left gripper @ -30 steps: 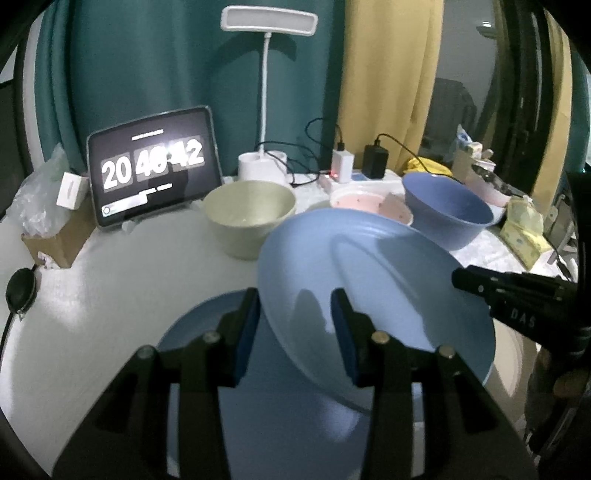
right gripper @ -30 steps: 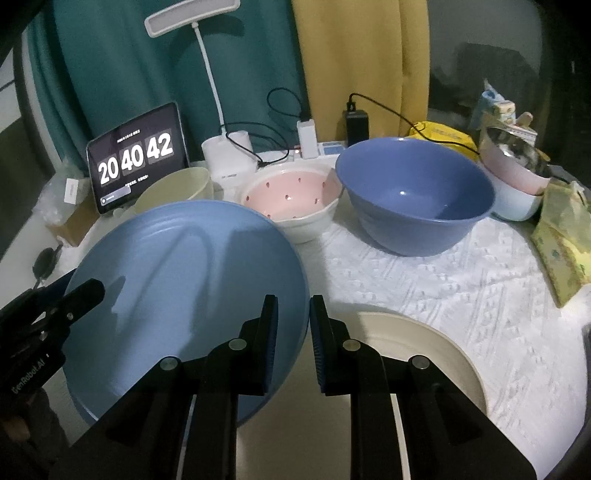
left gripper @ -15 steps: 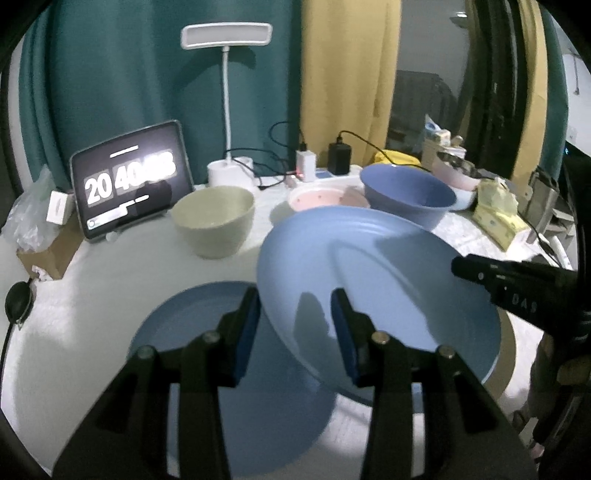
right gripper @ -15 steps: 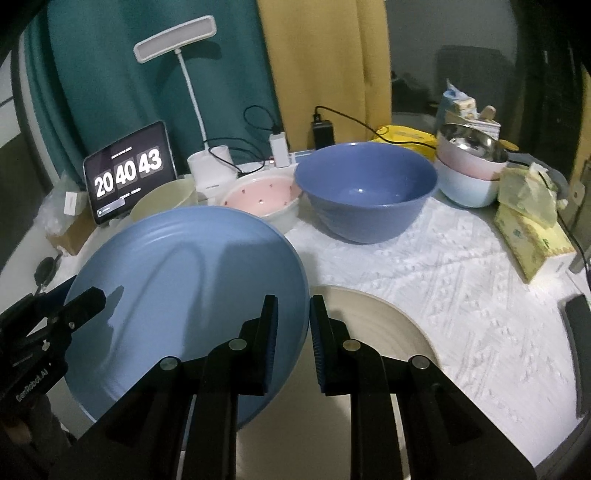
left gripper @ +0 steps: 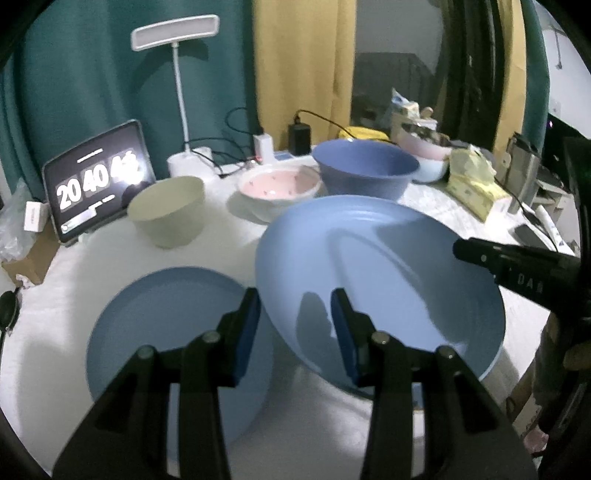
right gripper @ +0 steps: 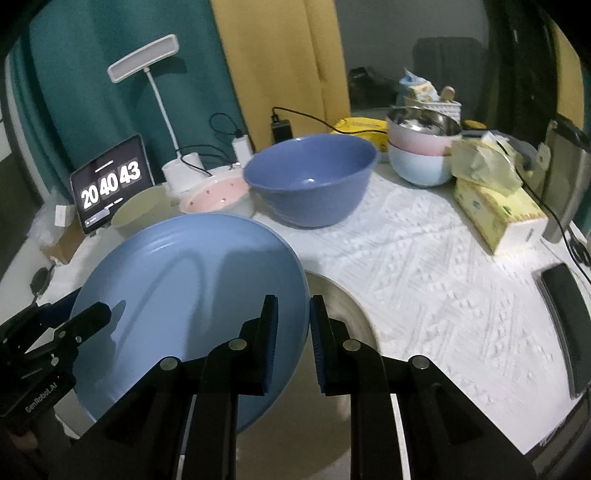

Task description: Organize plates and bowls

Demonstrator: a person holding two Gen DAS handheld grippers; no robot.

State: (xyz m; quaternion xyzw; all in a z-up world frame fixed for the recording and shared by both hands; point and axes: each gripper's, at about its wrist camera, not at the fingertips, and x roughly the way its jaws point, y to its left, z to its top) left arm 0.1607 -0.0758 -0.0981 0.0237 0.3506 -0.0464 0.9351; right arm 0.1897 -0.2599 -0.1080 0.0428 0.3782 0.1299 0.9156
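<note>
A large blue plate (left gripper: pixel 388 266) hangs tilted above the table, held at opposite sides of its rim by both grippers. My left gripper (left gripper: pixel 295 299) is shut on its left rim, one pad under the edge and one on top. My right gripper (right gripper: pixel 294 301) is shut on the plate's (right gripper: pixel 192 291) right rim. A second blue plate (left gripper: pixel 166 332) lies flat on the white cloth below and to the left. A cream plate (right gripper: pixel 343 325) lies under the held plate's right edge. Each gripper shows in the other's view, black, at the plate's far side.
Behind stand a pale green bowl (left gripper: pixel 168 208), a pink bowl (left gripper: pixel 279 186) and a big blue bowl (right gripper: pixel 310 181). Stacked bowls (right gripper: pixel 421 151), a tissue box (right gripper: pixel 495 210) and a phone (right gripper: pixel 565 325) fill the right. A tablet clock (left gripper: pixel 96 181) and a lamp (left gripper: pixel 175 33) stand at the back left.
Both grippers have carried the blue plate together to the right and back from the bowls. More of the lower blue plate is uncovered. Neither grip has changed.
</note>
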